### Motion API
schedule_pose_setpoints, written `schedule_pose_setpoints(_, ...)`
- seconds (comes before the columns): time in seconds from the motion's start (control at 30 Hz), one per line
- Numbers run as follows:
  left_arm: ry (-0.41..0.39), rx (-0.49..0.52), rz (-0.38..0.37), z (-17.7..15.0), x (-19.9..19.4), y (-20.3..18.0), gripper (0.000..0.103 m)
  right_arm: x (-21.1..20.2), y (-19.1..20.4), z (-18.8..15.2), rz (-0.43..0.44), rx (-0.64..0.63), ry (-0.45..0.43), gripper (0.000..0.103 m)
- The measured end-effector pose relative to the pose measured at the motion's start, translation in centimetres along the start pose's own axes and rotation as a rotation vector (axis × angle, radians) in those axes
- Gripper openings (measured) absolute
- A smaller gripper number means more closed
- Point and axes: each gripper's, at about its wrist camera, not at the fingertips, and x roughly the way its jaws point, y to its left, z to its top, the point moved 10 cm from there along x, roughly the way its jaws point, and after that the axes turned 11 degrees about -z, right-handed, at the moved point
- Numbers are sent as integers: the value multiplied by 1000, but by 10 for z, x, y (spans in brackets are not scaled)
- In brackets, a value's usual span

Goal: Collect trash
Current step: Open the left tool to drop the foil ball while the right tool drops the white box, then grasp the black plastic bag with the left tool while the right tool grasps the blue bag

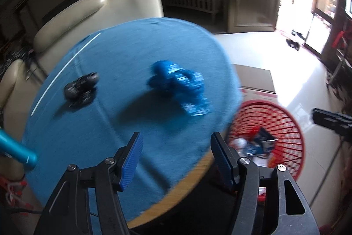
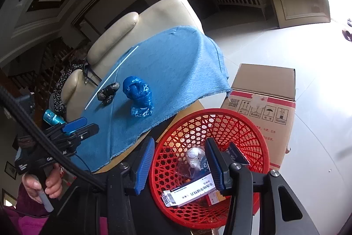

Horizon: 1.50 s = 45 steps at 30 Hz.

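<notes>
Blue cloth [image 1: 123,80] on table | left gripper [image 1: 176,155] agape, empty | right gripper [image 2: 178,160] parted, empty, over red basket [image 2: 248,122] | risk: blue bag [image 1: 178,85] at 12 o'clock slips, flimsy plastic

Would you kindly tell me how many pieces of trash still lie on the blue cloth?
2: a crumpled blue plastic bag mid-cloth, and a dark wrapper just left of it. None seems hidden.

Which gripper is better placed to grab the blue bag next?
Left gripper: open, empty, over the cloth facing the blue bag. Right gripper hangs over the red basket.
</notes>
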Motion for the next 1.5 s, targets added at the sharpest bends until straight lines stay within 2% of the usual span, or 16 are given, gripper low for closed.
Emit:
schedule_pose_setpoints(0.07,10,-38,37,-7,1,28,71,4,6,3,3,-17,9,51)
schedule_pose_setpoints(0.33,34,-198,172,-23,-6,145,71,36,54,22,34,-106,42,51)
schedule_pose_setpoints(0.53,12,-190,278,-14,-12,193,72,73,97,35,51,-166,66,51)
schedule_pose_setpoints(0.77,0,-136,353,5,-6,224,73,110,132,60,62,-197,76,54)
schedule_pose_setpoints(0.97,18,-101,374,16,7,243,74,136,151,73,40,-224,93,54)
schedule_pose_setpoints(1.37,54,-107,404,31,33,289,74,180,173,84,-9,-286,126,54)
schedule_pose_setpoints(1.5,38,-116,359,48,44,304,74,197,174,82,-55,-327,131,54)
